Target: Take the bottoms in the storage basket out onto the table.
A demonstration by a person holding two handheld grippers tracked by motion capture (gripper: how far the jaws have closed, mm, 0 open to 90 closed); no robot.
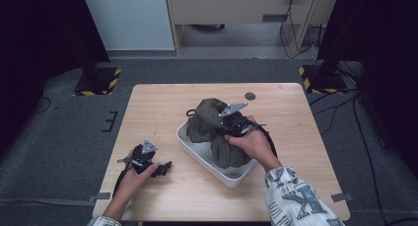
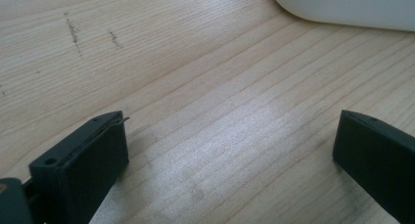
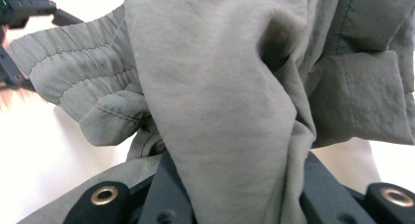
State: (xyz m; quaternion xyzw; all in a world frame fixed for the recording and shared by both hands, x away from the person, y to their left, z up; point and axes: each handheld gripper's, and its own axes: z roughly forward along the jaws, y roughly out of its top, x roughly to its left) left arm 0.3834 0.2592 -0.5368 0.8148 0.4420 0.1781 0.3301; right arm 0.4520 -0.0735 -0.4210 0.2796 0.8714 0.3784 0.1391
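An olive-green garment is bunched up in a white tub at the middle of the wooden table. My right gripper reaches into the heap from the right and is shut on a thick fold of it. In the right gripper view that fold rises between the two jaws, with an elastic cuff hanging to the left. My left gripper lies on the table left of the tub, open. In the left gripper view its fingers stand wide apart over bare wood, with the tub's edge beyond.
A small dark round mark sits near the table's far edge. Two black stands with yellow-striped bases flank the table's far corners on the grey floor. Cables trail on the right.
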